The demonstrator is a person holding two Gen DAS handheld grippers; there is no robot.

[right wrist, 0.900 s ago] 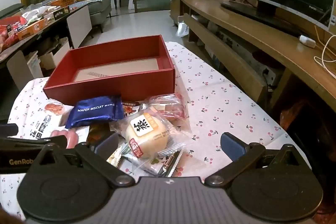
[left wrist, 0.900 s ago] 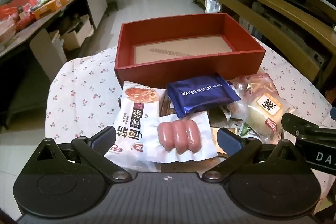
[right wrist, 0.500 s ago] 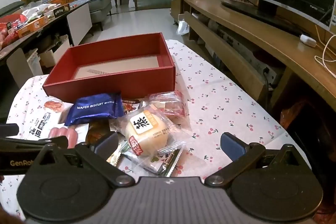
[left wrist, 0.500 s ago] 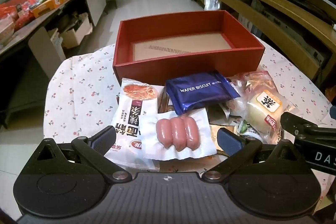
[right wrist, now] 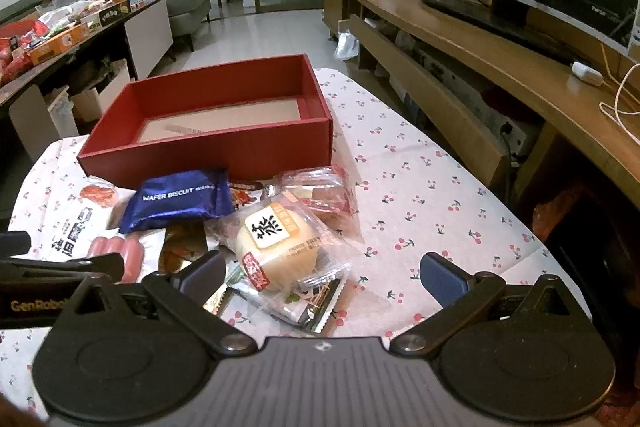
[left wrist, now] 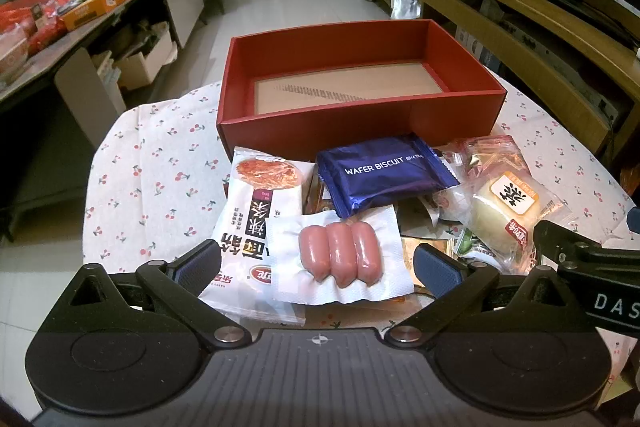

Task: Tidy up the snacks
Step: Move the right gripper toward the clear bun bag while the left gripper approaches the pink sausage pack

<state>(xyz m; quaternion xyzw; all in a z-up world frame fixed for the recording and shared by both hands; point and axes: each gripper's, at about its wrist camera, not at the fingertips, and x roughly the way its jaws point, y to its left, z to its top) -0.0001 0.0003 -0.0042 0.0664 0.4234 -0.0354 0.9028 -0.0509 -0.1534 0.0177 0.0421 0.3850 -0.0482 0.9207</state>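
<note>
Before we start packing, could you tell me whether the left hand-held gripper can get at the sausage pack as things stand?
Probably yes. The left hand-held gripper is open, and the sausage pack lies on top of the pile right between its fingers, nothing covering it.

The tabletop (left wrist: pixel 160 163) is covered with a white cloth printed with small red cherries. A red box (left wrist: pixel 360 119) stands on it at the far side, open on top. Just in front of the box lies a heap of snacks: a white packet with Chinese writing (left wrist: pixel 256 223), a sausage pack (left wrist: pixel 340 255), a blue wafer biscuit pack (left wrist: pixel 384 175) and a wrapped round bun (right wrist: pixel 276 243).
</note>
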